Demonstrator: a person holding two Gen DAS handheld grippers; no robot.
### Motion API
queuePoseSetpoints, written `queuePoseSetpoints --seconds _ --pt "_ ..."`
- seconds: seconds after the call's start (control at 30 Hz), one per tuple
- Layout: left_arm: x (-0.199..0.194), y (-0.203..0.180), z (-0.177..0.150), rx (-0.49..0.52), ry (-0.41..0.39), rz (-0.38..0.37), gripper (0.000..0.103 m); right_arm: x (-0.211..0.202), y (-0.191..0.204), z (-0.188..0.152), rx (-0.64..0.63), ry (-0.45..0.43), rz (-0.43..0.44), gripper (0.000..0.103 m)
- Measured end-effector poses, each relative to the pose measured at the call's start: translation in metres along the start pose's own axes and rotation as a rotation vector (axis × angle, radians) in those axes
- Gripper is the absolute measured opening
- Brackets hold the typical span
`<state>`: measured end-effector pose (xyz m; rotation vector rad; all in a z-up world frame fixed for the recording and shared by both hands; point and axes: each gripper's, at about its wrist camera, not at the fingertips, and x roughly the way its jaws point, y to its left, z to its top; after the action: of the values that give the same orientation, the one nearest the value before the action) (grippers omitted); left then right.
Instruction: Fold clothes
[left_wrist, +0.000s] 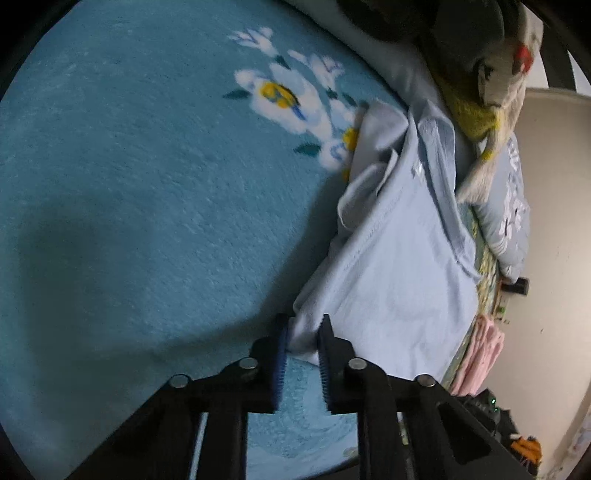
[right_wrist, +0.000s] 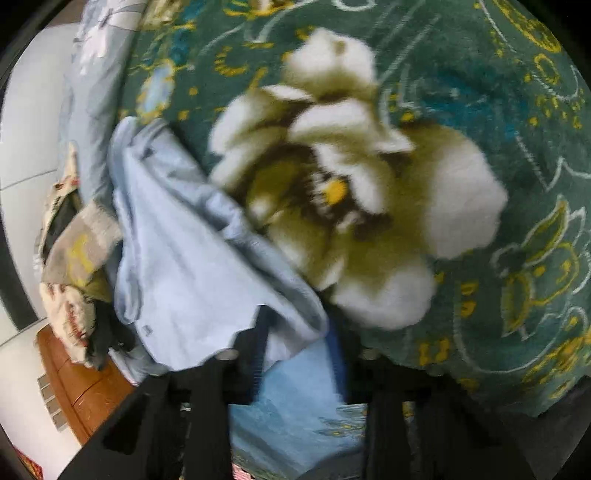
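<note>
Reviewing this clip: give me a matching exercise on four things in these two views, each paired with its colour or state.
1. left gripper
2. blanket under the left gripper
3. folded pink cloth
4. blanket under the right gripper

a. dark green with a big white flower
b. lying at the bed's edge
c. shut on the light blue shirt
d. light blue with white flowers

Pairs: 1-c, 2-d, 3-b, 4-a

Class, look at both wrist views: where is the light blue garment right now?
The light blue garment lies on the blanket, at the right of the left wrist view, one corner between the left gripper fingers, another in the right gripper.
</note>
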<state>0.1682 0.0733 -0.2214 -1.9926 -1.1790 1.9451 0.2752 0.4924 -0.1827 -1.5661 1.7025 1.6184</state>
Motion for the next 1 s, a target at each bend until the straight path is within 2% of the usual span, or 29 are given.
queuePoseSetpoints --seconds 0.1,0.13,0.27,0.33,0.43,0.57,0.63,0.7,0.8,0.9,1.0 --pt "-0.007 -0.004 -0.003 0.016 -0.016 -0.011 0.009 -0.008 0.002 -0.005 0.001 -0.053 0.044 0.005" --pt "-0.010 -0.007 -0.005 0.033 -0.020 -0.011 0.008 -0.014 0.004 -0.008 -0.014 -0.077 0.056 0.005" --pt "-0.040 -0.018 -0.018 0.079 -0.010 -0.088 0.008 -0.046 0.014 -0.030 -0.110 -0.153 0.129 0.004" --pt "-0.060 -0.023 -0.026 0.141 -0.014 -0.093 0.008 -0.062 0.009 -0.039 -0.135 -0.176 0.146 0.004" --pt "-0.067 -0.002 -0.031 0.190 0.000 -0.043 0.008 -0.062 -0.003 -0.044 -0.122 -0.155 0.113 0.004" --pt "-0.040 0.014 -0.036 0.126 0.079 0.023 0.009 -0.051 -0.007 -0.043 -0.120 -0.144 0.055 0.004" --pt "-0.038 0.017 -0.040 0.159 0.124 0.046 0.012 -0.052 -0.005 -0.043 -0.122 -0.150 0.056 0.004" --pt "-0.039 0.018 -0.041 0.234 0.166 0.109 0.012 -0.052 -0.005 -0.044 -0.124 -0.156 0.062 0.004" --pt "-0.059 0.017 -0.040 0.304 0.101 0.206 0.009 -0.056 -0.002 -0.047 -0.152 -0.171 0.058 0.004" --pt "-0.076 -0.014 -0.048 0.449 0.036 0.186 0.009 -0.057 0.014 -0.053 -0.230 -0.199 0.009 0.004" --pt "-0.042 -0.080 -0.071 0.625 0.060 0.109 0.009 -0.055 0.028 -0.056 -0.277 -0.214 -0.023 0.004"
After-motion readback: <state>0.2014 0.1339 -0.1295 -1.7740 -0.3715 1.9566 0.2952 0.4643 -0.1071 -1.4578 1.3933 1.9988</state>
